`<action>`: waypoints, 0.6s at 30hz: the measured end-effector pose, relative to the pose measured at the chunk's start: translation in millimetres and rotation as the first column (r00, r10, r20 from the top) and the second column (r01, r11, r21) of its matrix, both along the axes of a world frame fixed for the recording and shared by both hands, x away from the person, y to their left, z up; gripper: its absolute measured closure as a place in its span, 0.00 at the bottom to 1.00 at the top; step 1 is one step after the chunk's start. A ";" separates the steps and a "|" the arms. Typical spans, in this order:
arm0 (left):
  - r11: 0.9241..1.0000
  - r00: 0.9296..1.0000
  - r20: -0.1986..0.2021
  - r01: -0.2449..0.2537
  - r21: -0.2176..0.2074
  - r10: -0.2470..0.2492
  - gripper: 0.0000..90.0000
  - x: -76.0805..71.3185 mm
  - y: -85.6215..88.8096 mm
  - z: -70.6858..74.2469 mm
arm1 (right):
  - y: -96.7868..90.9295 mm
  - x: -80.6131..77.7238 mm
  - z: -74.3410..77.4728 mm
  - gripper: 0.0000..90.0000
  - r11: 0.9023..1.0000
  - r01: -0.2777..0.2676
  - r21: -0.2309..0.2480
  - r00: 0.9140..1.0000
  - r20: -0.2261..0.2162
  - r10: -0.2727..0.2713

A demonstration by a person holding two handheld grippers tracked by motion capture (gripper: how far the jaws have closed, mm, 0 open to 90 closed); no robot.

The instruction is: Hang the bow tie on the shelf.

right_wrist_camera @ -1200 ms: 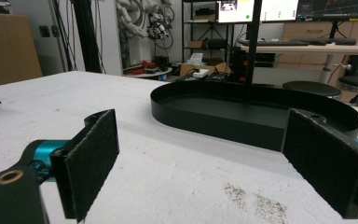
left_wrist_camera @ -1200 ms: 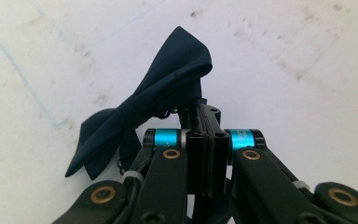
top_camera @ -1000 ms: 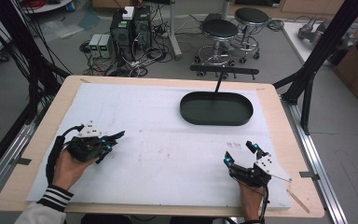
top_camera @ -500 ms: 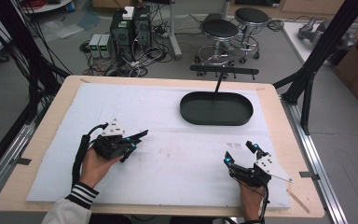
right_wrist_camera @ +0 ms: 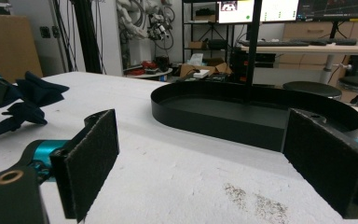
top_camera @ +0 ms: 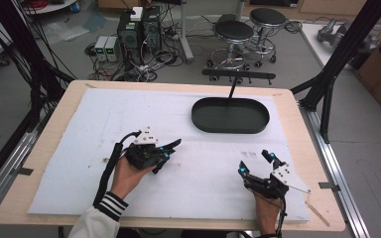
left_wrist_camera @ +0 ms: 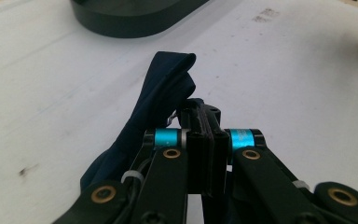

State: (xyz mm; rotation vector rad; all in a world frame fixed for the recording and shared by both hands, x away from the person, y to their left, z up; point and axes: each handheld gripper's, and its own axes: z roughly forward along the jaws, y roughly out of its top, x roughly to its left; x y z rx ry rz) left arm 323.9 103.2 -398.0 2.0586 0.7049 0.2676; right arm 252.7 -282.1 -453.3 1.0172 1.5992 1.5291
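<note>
A dark blue cloth (left_wrist_camera: 161,91) hangs bunched from my left gripper (left_wrist_camera: 200,112), whose jaws are shut on a fold of it. In the high view that left gripper (top_camera: 164,154) hovers over the white mat left of centre, with the cloth (top_camera: 172,144) sticking out ahead of it. A black oval tray (top_camera: 230,126) sits empty at the back right of the mat. My right gripper (top_camera: 254,162) rests near the front right, open with nothing between its pads (right_wrist_camera: 91,163). From there the tray (right_wrist_camera: 256,116) lies straight ahead and the cloth (right_wrist_camera: 30,98) far left.
A white mat (top_camera: 89,148) covers most of the wooden table (top_camera: 44,153). A black stand (top_camera: 238,75) rises behind the tray. Black frame posts (top_camera: 335,64) stand at the table's corners. Small dark stains (right_wrist_camera: 256,200) mark the mat near the right gripper.
My left gripper has carried the blue cloth rightward and a little forward, from the table's left side toward the middle. The right gripper has stayed put.
</note>
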 end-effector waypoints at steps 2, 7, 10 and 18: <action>1.000 1.000 -0.002 0.008 -0.006 -0.008 0.99 0.7 -5.9 -1.5 | -0.2 0.2 0.0 0.11 1.000 0.000 -0.001 1.000 0.002 0.000; 0.999 0.999 -0.010 0.033 -0.029 -0.033 0.99 2.1 -23.4 -5.6 | 0.0 0.0 0.0 0.11 1.000 0.001 -0.004 1.000 0.000 -0.001; 0.998 0.999 -0.015 0.051 -0.037 -0.051 0.99 2.9 -33.3 -7.3 | -0.1 0.1 0.0 0.11 1.000 0.000 0.000 1.000 0.000 0.000; 0.997 0.997 -0.030 0.076 -0.028 -0.077 0.99 1.6 -48.4 -14.0 | -0.5 0.4 0.0 0.11 1.000 0.001 -0.001 1.000 0.002 -0.001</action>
